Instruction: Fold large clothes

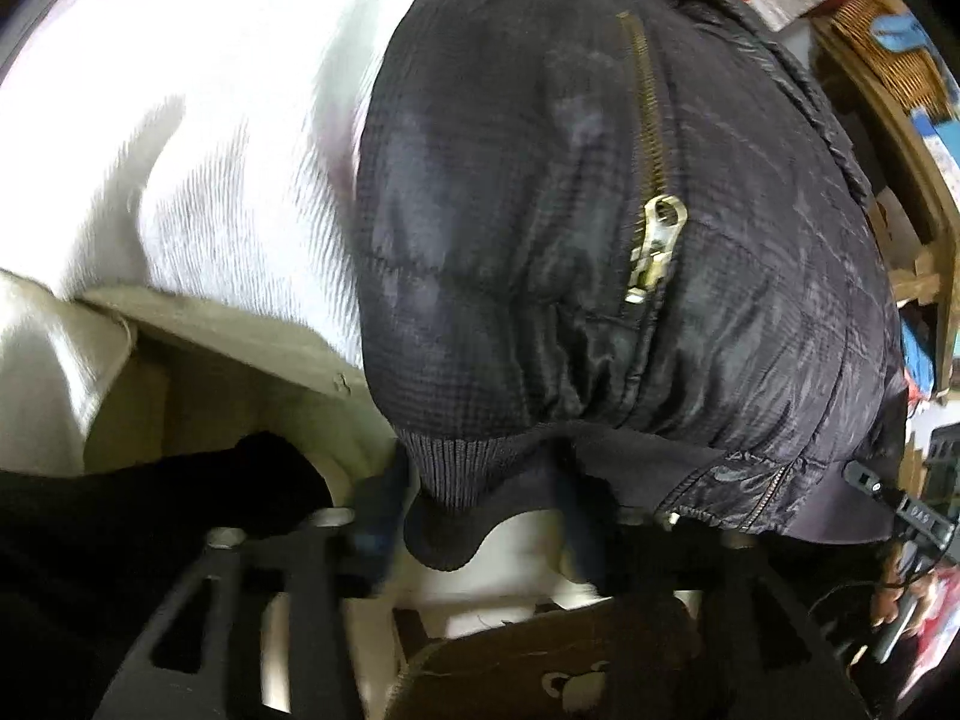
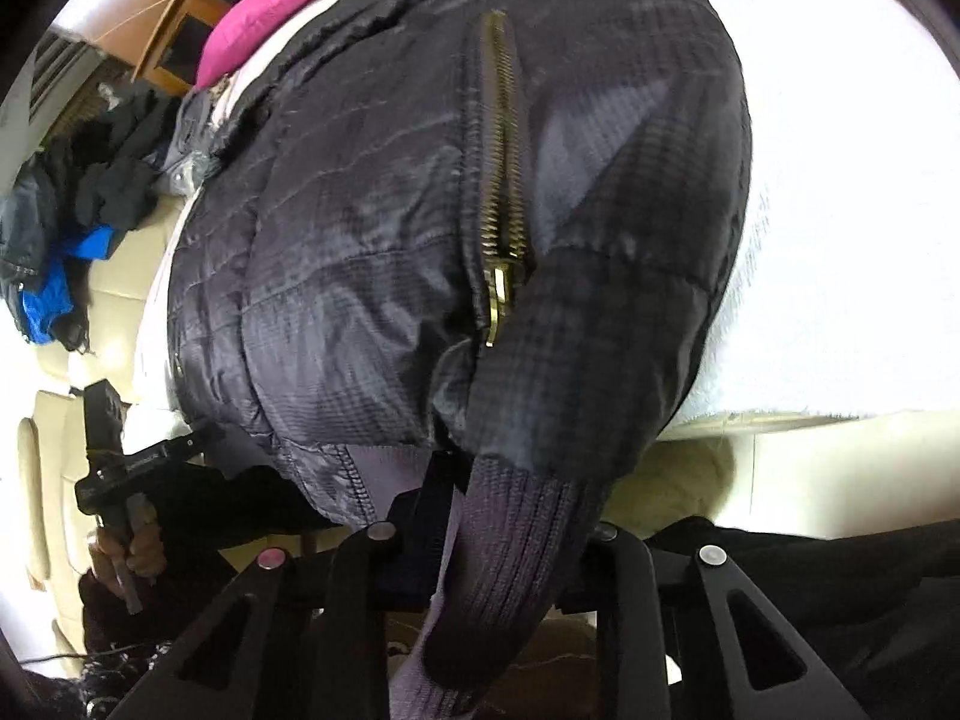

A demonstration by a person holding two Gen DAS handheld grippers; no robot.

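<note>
Left view, surface: dark quilted jacket [image 1: 600, 210] lying on a white cover [image 1: 150, 120]; wicker shelf [image 1: 888, 60] behind.
Left tongs [image 1: 480, 534]: partly spread, ribbed cuff [image 1: 456, 468] between the fingers; grip unclear.
Right view, room: clothes pile [image 2: 72, 210] on cream cushions.
Right tongs [image 2: 492, 540]: narrowed around the sleeve cuff [image 2: 510, 552].
Writing: none readable.

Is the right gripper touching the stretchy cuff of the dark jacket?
Touching. In the right wrist view the ribbed cuff of the dark jacket runs between the right gripper's closing fingers.
</note>
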